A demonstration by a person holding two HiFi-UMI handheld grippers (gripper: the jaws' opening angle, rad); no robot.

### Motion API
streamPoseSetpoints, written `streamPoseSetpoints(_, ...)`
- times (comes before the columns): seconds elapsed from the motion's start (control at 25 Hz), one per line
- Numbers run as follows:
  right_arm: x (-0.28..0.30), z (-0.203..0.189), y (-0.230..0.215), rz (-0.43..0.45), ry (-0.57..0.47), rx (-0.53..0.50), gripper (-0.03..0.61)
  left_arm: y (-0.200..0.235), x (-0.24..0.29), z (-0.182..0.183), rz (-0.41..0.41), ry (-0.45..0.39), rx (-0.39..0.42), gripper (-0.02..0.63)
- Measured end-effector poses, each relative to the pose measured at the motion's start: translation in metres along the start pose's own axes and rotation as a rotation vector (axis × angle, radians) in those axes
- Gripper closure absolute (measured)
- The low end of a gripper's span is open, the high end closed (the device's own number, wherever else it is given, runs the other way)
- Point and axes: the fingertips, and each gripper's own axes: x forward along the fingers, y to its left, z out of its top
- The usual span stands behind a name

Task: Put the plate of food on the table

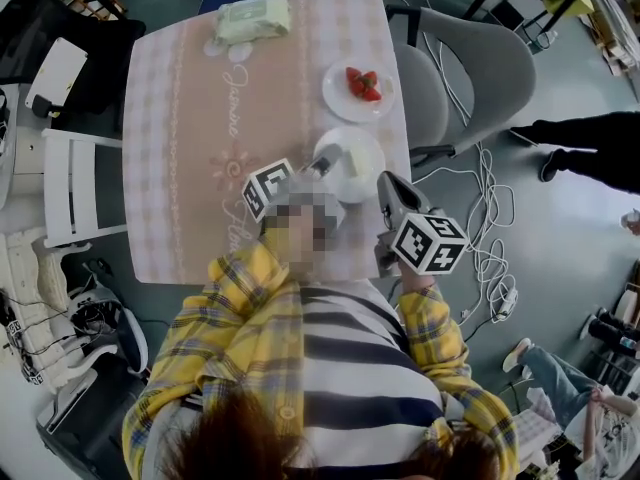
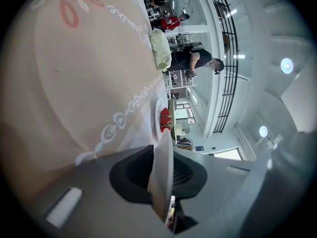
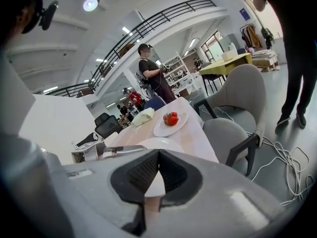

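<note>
Left gripper (image 2: 161,152) jaws are clamping the rim of a round white plate (image 1: 356,150), contents blurred, over the pink patterned table (image 1: 190,118); the right gripper (image 3: 158,152) is sitting closed and empty beside it; farther off, red strawberries (image 1: 362,83) are lying on another plate (image 1: 338,100).

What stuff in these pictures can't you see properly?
1. The white plate: in the head view, the mosaic patch and the left gripper cover its near-left part. The left gripper view shows only its rim, edge-on.
2. The pale green pack: its print is too small in every view.
3. The table: the person's shirt hides part of its near edge in the head view.
</note>
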Motion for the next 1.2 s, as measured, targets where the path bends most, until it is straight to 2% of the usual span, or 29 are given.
streamPoseSetpoints(0.2, 0.004, -0.003, 0.001, 0.018, 0.023, -0.009, 0.581, 0.001, -0.002, 0.001, 0.021, -0.002, 0.013, 0.558)
streamPoseSetpoints(0.36, 0.009, -0.008, 0.001, 0.019, 0.046, -0.030, 0.583, -0.005, 0.001, -0.001, 0.007, 0.027, 0.034, 0.470)
streamPoseSetpoints(0.6, 0.013, -0.015, -0.004, 0.010, 0.075, -0.049, 0.581, -0.009, -0.001, -0.007, 0.028, 0.066, 0.102, 0.397)
streamPoseSetpoints(0.88, 0.012, -0.021, -0.008, -0.002, 0.092, -0.033, 0.581, -0.012, -0.005, -0.027, 0.077, 0.220, 0.346, 0.327)
streamPoseSetpoints(1.2, 0.013, -0.028, -0.007, 0.002, 0.102, -0.025, 0.582, -0.005, -0.011, -0.038, 0.160, 0.411, 0.743, 0.333)
